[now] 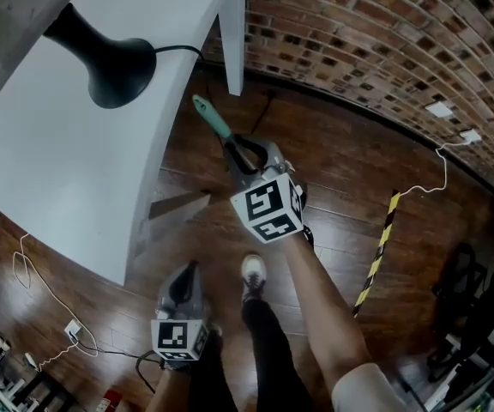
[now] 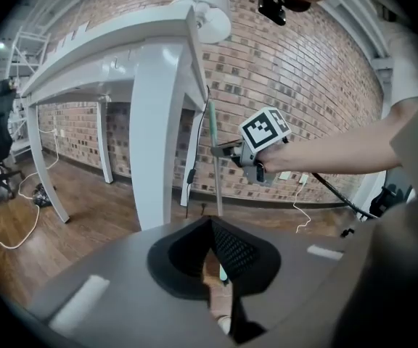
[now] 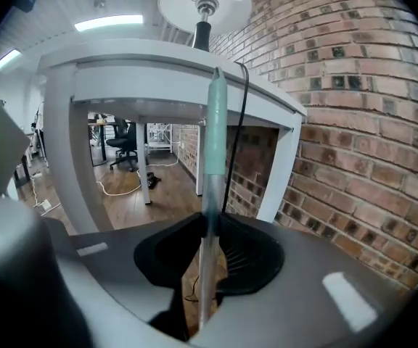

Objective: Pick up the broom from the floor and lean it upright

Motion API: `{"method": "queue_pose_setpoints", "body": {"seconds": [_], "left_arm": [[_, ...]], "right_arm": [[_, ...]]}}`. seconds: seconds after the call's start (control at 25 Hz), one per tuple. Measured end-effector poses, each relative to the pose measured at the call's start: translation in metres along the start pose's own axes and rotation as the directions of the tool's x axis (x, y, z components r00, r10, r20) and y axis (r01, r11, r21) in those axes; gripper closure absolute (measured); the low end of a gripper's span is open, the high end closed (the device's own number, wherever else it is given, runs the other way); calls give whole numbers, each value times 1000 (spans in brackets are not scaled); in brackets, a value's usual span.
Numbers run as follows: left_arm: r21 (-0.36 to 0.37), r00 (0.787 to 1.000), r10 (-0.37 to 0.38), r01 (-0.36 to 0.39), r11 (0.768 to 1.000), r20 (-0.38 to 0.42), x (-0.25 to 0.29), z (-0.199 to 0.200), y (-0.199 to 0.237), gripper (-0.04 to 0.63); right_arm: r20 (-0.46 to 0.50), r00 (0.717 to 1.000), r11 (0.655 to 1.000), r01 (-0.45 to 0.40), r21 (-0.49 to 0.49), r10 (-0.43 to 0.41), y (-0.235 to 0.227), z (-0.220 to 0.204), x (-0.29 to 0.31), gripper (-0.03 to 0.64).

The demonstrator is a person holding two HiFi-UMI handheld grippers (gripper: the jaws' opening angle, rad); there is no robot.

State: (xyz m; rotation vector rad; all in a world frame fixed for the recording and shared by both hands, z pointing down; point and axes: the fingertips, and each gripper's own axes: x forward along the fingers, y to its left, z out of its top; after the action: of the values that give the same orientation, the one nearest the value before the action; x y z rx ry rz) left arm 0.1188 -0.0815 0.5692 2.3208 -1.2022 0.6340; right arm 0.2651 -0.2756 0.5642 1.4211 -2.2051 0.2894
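Note:
The broom has a silver pole and a pale green grip [image 1: 212, 117]. It stands nearly upright beside the white table's leg [image 1: 232, 33]. My right gripper [image 1: 245, 150] is shut on the pole just below the green grip. In the right gripper view the pole [image 3: 210, 194] runs up between the two black pads of the gripper [image 3: 207, 227]. From the left gripper view I see the broom [image 2: 214, 158] upright in front of the brick wall, held by the right gripper [image 2: 227, 151]. My left gripper [image 1: 189, 271] hangs low near my leg, shut on nothing [image 2: 210, 227]. The broom's head is hidden.
A white table [image 1: 75, 144] with a black lamp [image 1: 110, 63] fills the left. A brick wall [image 1: 384, 41] runs along the back. A yellow-black striped strip [image 1: 376, 256] and loose cables [image 1: 41, 290] lie on the wooden floor. My shoe [image 1: 252, 273] is below the right gripper.

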Motion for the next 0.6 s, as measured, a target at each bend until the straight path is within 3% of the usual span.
{"method": "queue_pose_setpoints", "body": {"seconds": [0.4,0.6], "left_arm": [[-5,998,-26,26,1000,-49,4,-19,-5,595],[-26,999,-20,19,999,-48,5,-20,4,595]], "right_arm": [[0,1000,994,-19,-110,19,-6,18,21,518],[0,1000,995,-8,-103,8,-2,23,30,515]]}}
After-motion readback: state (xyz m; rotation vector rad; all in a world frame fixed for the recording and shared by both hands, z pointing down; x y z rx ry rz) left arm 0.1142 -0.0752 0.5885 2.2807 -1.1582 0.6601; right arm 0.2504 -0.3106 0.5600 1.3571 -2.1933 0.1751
